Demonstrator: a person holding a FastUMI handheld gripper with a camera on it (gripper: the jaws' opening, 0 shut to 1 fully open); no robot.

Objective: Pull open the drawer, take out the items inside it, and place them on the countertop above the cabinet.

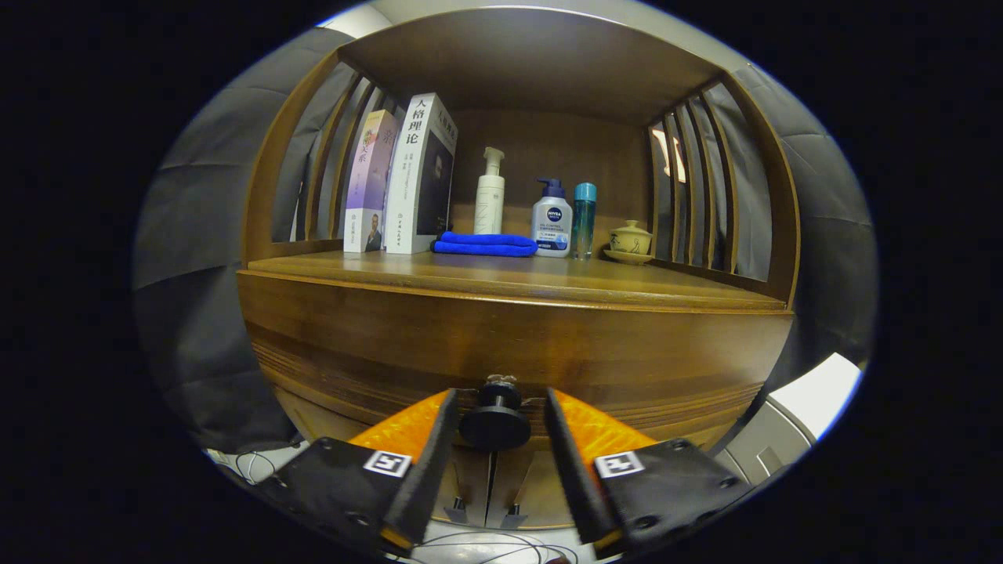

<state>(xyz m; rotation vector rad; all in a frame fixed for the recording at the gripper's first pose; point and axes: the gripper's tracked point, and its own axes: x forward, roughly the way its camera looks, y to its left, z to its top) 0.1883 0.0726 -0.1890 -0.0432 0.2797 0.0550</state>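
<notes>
Here the opening step is in hand: the gripper (495, 427) hovers with its fingers set narrowly apart either side of the dark round knob (494, 423) on the closed drawer (501, 352), not visibly touching it. Next, I judge, they must close on the knob and pull straight toward the near side. The desk (501, 274) above carries books (407, 176), bottles (521, 207) and a blue cloth (486, 244) at its far side.

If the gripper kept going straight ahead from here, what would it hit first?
The gripper is open, with the drawer knob between its fingers, apparently without contact. Going straight on, the fingertips would probably meet the drawer front just behind the knob, though depth is hard to judge.
</notes>
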